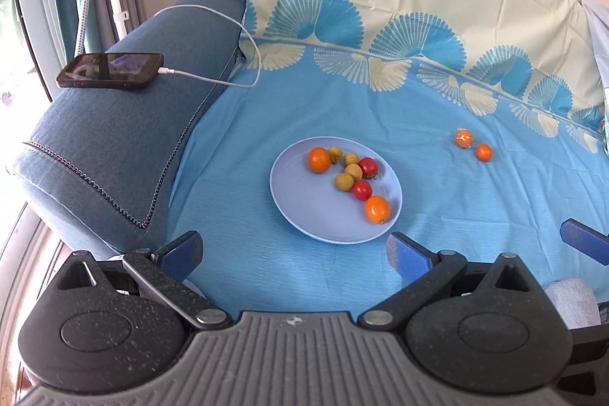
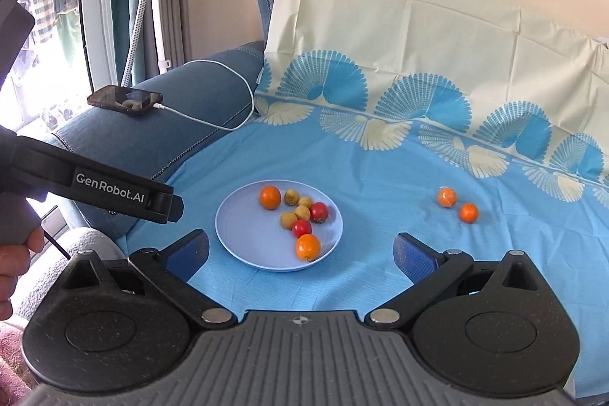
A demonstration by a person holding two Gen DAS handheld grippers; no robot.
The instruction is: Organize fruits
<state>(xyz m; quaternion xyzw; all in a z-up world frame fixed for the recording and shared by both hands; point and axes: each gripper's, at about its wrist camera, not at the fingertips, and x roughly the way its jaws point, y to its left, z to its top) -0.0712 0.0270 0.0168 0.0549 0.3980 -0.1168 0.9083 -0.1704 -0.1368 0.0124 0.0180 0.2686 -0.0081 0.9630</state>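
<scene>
The right gripper (image 2: 300, 252) stands wide and empty over a blue patterned cloth (image 2: 380, 284). Beyond it a pale blue round plate (image 2: 236, 238) holds oranges, red and yellow-green fruits. Two small oranges (image 2: 456, 204) lie far right.

- Pale blue round plate (image 1: 297, 215): smooth, faint sheen, looks plastic.
- Light blue patterned cloth sheet (image 1: 266, 109): matt, fine weave, creased.
- Dark blue sofa armrest (image 1: 125, 147): coarse matt fabric.
- Black phone (image 1: 110, 70): glossy screen.
- Round orange fruit (image 1: 377, 209): shiny skin.
</scene>
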